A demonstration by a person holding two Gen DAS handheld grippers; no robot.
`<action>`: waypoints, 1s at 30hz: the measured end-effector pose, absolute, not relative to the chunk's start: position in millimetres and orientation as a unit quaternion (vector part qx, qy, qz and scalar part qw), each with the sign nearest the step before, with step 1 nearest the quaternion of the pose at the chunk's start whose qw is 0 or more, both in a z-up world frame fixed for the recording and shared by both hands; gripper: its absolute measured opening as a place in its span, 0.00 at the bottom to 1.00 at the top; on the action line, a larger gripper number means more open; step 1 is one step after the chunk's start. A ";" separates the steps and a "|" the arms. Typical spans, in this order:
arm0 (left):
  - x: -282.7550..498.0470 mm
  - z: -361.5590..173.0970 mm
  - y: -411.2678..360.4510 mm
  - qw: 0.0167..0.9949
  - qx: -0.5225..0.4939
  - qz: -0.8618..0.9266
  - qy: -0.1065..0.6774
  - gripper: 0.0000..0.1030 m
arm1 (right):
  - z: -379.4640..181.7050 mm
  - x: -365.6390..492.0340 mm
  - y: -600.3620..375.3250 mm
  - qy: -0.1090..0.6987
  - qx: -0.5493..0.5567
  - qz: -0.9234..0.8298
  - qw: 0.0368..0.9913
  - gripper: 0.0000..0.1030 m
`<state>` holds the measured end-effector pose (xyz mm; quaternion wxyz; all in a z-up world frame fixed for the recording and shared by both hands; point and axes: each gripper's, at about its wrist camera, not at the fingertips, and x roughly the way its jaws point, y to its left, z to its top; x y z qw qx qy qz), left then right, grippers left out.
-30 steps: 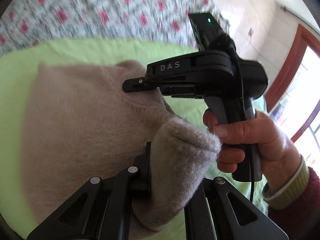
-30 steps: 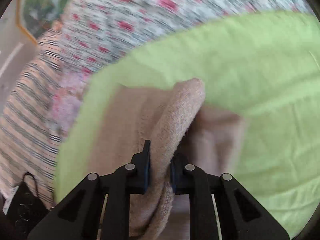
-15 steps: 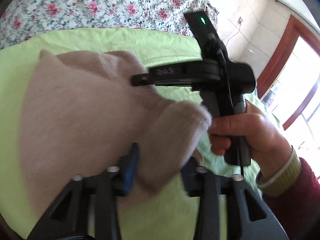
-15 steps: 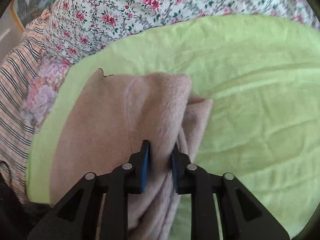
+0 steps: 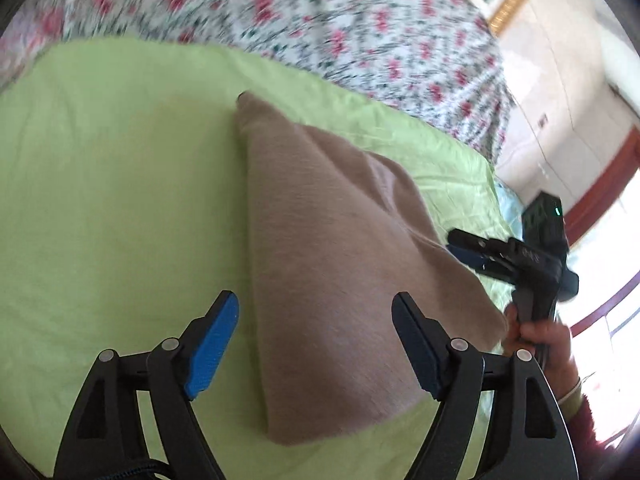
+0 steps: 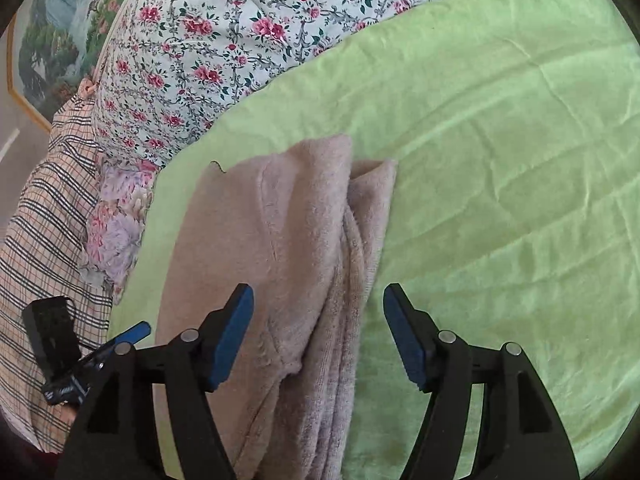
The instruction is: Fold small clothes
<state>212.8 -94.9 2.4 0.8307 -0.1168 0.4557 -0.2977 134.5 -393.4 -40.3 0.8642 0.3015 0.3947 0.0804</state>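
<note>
On the left wrist view, we saw the left claw (image 5: pixel 314 344) with its jaws spread wide, blue pads facing each other, nothing between them gripped. Beige garment (image 5: pixel 344 280) lay folded on the green sheet (image 5: pixel 120 200), running from a point near the far side down to a wider end just ahead of our jaws; it sat between the two fingers but apart from both pads. Its surface looked smooth and flat. To the right, the right claw (image 5: pixel 466 250) was visible side-on, held by the right hand (image 5: pixel 540 340), with its tip just beside the garment's right edge; we couldn't tell touch from near-miss there. A green light (image 5: pixel 557 211) glowed on the unit above it. Floral quilt (image 5: pixel 320 20) lay beyond the sheet, blurred.

Over on the right wrist view, we saw the right claw (image 6: pixel 318 340) also parted wide and holding nothing. The garment (image 6: pixel 288 260) lay below and ahead of it, stacked in several layers, with the layer edges running lengthwise along its right side. Left pad hung over the garment; right pad hung over bare green sheet (image 6: pixel 500 180). The left claw (image 6: pixel 120 340) showed at the lower left edge, beside the garment's left side. Floral quilt (image 6: pixel 220 40) and a plaid cloth (image 6: pixel 40 240) lay past the sheet, with a framed picture (image 6: pixel 52 40) at top left.
</note>
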 end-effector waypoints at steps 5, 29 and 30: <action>242.2 -24.2 -95.6 0.799 -0.147 -0.305 0.498 0.77 | -48.8 142.2 -397.5 0.399 0.319 0.087 0.855 0.66; 190.4 28.7 -23.2 0.844 -0.094 -0.313 0.426 0.40 | -35.6 146.1 -259.4 0.378 0.278 0.239 0.850 0.30; 186.2 28.4 -14.1 0.845 -0.090 -0.310 0.427 0.40 | -40.7 147.4 -248.5 0.382 0.278 0.247 0.846 0.30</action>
